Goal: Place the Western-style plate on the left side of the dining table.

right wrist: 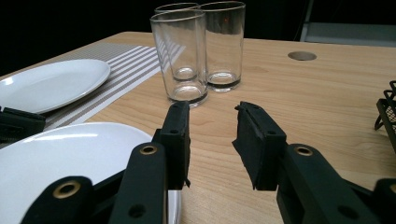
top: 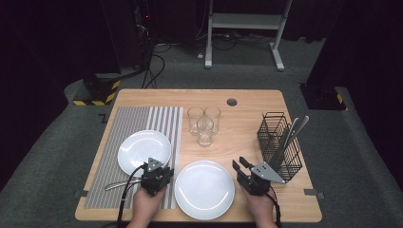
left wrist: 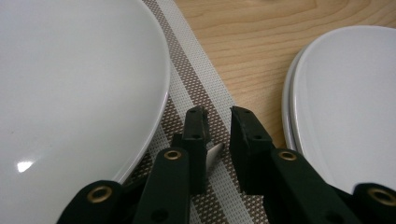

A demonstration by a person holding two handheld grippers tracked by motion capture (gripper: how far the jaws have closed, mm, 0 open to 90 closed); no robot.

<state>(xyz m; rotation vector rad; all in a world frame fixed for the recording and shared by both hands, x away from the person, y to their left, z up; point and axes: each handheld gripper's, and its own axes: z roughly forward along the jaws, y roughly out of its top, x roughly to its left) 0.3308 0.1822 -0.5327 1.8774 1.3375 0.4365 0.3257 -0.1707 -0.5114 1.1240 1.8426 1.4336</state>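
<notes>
1. High view: the left gripper (top: 157, 172), held in the person's left hand (top: 145, 208), sits low over the striped placemat (top: 138, 124). A white plate (top: 138, 148) lies just ahead of it to its left, and a piece of cutlery (top: 119, 183) lies beside it. The right gripper (top: 241, 167) hovers just right of a second white plate (top: 204, 190); a black wire basket (top: 281, 142) stands to its right and three glasses (top: 204, 124) stand farther ahead.
2. Left gripper view: the jaws stand narrowly apart over the placemat, a silver tip (left wrist: 214, 154) between them.
3. Right gripper view: the jaws stand apart, holding nothing, pointed at the glasses ahead.
</notes>
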